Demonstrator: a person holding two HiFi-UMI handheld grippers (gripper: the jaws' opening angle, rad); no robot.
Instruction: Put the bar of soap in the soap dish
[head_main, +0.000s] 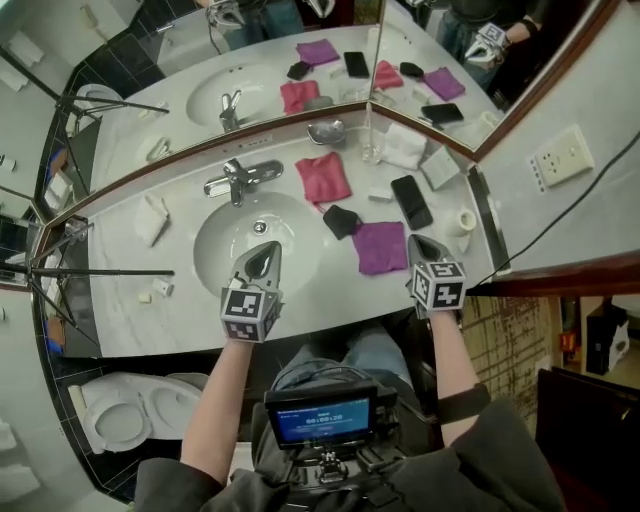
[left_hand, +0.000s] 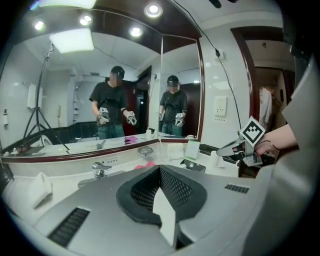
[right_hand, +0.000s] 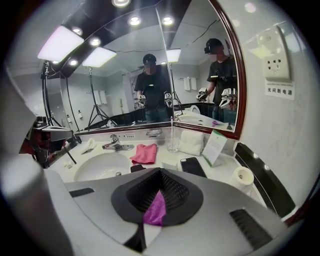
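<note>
Soap task not yet begun. Both claws hover over the front edge of the pale, glossy stone worktop (head_main: 320, 300). My left claw (head_main: 262, 252) is above the smooth oval basin (head_main: 225, 240), and my right claw (head_main: 417, 243) is just beside a soft purple cloth (head_main: 380, 247). Each has its jaws pressed together, pinching nothing.

The soap dish (head_main: 327, 131), a shallow shiny metal bowl, sits at the worktop's back edge by the mirror corner and looks empty. I judge the bar of soap to be the small white block (head_main: 380, 196) between a pink cloth (head_main: 323, 177) and a flat black phone (head_main: 411, 201), though I cannot be sure. Grasping, carrying and placing it are all still to do.
</note>
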